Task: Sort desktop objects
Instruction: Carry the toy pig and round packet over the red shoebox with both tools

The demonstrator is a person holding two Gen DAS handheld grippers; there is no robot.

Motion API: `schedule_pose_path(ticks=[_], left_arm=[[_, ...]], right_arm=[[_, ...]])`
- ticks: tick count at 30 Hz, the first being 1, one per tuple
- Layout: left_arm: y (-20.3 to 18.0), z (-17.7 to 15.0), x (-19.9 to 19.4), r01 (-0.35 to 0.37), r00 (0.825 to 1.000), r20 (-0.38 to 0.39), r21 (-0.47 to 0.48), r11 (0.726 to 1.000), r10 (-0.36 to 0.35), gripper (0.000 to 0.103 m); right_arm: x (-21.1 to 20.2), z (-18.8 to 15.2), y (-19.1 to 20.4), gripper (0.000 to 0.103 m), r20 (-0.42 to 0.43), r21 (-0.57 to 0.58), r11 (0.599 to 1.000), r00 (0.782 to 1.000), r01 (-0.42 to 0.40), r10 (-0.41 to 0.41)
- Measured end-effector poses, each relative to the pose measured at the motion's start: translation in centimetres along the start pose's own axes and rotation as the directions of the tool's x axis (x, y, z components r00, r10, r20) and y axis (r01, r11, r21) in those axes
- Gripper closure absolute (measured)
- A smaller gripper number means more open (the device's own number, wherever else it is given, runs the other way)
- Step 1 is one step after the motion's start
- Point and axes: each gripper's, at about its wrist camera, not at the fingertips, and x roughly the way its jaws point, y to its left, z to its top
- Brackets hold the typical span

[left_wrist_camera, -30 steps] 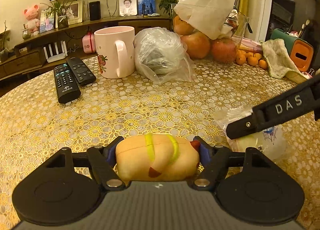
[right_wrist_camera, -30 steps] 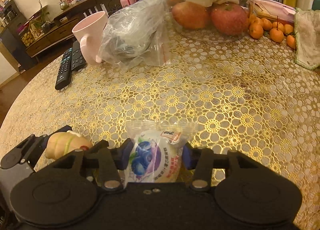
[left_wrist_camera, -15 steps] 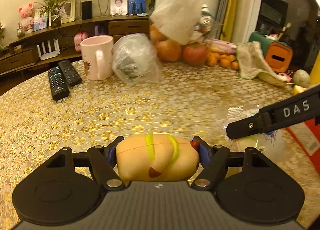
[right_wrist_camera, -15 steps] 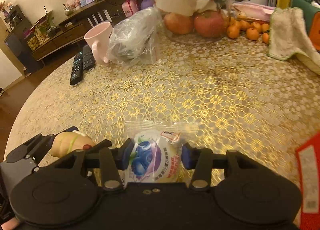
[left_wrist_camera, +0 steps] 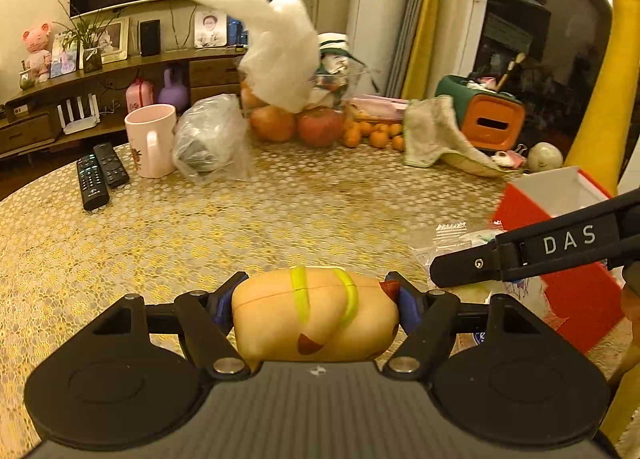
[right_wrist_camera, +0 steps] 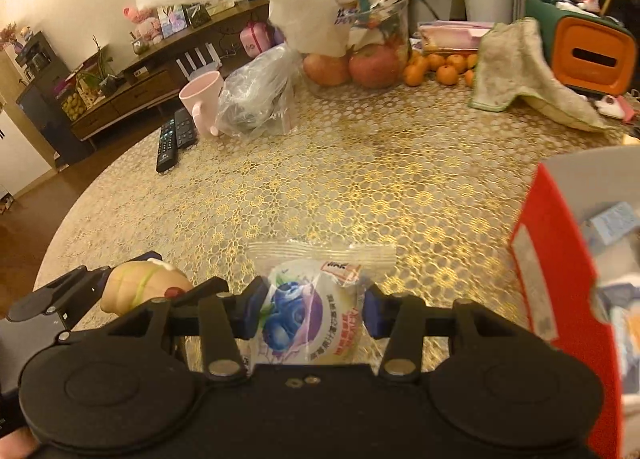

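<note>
My left gripper is shut on a peach-coloured toy bun with green stripes, held above the table. My right gripper is shut on a sealed blueberry snack packet. The bun also shows in the right wrist view at lower left. A red box with a white inside stands at the right, beside the right gripper; it also shows in the right wrist view, with packets inside it.
On the gold lace tablecloth: a pink mug, two remotes, a clear plastic bag, a glass bowl of apples with a white bag, tangerines, a cloth, an orange-green tissue box.
Both grippers have risen and pulled back with their loads; the far objects look smaller. The red box has come into view at the right.
</note>
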Motion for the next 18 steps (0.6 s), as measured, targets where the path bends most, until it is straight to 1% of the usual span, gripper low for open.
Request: schedule_pose_path(ticks=[9, 18], left_arm=[[-4.1, -0.3, -3.2, 0.039, 0.999, 0.011, 0.020, 0.999, -0.040, 0.029], [-8.4, -0.3, -4.8, 0.097, 0.995, 0.006, 0.053, 0.994, -0.097, 0.029]], right_arm=[[-4.9, -2.2, -2.0, 0.057, 0.045, 0.012, 1.000, 0.999, -0.006, 0.006], [-8.7, -3.9, -4.4, 0.057, 0.087, 0.030, 0.999, 0.996, -0.011, 0.008]])
